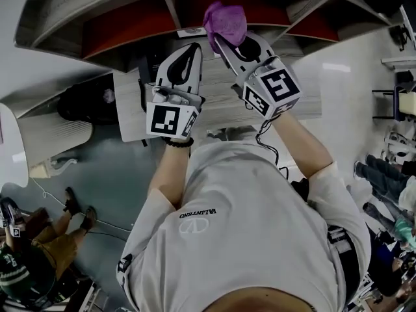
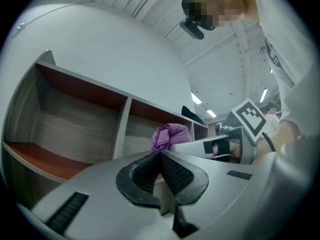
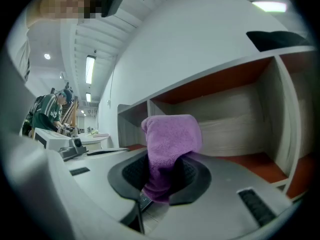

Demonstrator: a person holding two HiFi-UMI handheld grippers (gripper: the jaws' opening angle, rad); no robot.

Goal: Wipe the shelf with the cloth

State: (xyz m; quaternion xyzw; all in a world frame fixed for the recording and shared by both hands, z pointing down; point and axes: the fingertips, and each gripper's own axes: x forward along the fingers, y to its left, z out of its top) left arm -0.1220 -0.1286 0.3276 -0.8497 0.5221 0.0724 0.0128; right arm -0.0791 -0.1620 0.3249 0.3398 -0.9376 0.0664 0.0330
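A purple cloth (image 1: 225, 21) is bunched between the jaws of my right gripper (image 1: 229, 39), which is shut on it; in the right gripper view the cloth (image 3: 170, 149) stands up out of the jaws in front of an open shelf compartment. The shelf (image 1: 130, 28) is a grey unit with red-brown boards and wood-grain back panels (image 3: 240, 119). My left gripper (image 1: 188, 57) is held just left of the right one, jaws shut with nothing between them (image 2: 160, 156). In the left gripper view the cloth (image 2: 171, 135) shows just beyond its tips, at the shelf's divider (image 2: 121, 126).
A low wood-grain cabinet top (image 1: 305, 90) lies under both grippers. A black bag (image 1: 91, 103) sits at the left below the shelf. People stand at the lower left (image 1: 26, 265) and the right edge (image 1: 390, 181). A cable (image 1: 270, 145) hangs from the right gripper.
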